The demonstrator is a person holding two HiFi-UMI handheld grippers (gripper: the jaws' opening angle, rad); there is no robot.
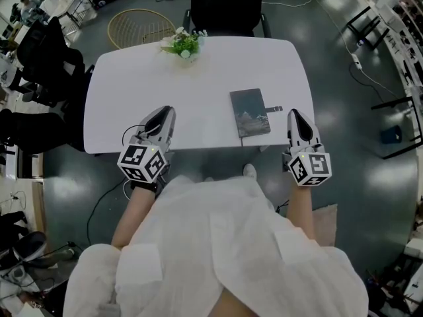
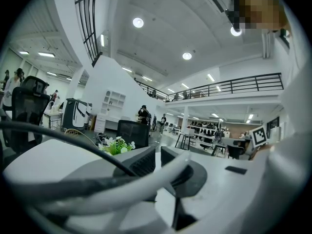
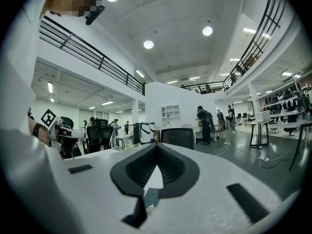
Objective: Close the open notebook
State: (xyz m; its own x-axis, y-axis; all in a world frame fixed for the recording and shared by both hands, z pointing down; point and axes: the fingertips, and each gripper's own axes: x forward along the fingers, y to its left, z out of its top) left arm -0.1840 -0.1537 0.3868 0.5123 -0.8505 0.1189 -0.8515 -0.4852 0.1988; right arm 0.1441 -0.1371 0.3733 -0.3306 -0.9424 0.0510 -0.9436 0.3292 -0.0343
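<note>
The notebook (image 1: 250, 113) lies closed on the white table (image 1: 198, 78), dark cover up, right of centre and near the front edge. A small dark tab (image 1: 275, 109) sticks out at its right side. My right gripper (image 1: 293, 113) hovers just right of the notebook at the table's front right edge. It is shut and holds nothing, and its pads meet at the tips in the right gripper view (image 3: 156, 147). My left gripper (image 1: 166, 111) is over the front left part of the table, well apart from the notebook. Its jaws stand together and empty (image 2: 157, 155).
A small potted plant (image 1: 180, 45) stands at the table's far edge. A black chair (image 1: 228, 5) is behind the table, and more black chairs (image 1: 49, 58) are at the left. A round wicker object (image 1: 139, 25) lies on the floor beyond. The person's white clothing fills the lower frame.
</note>
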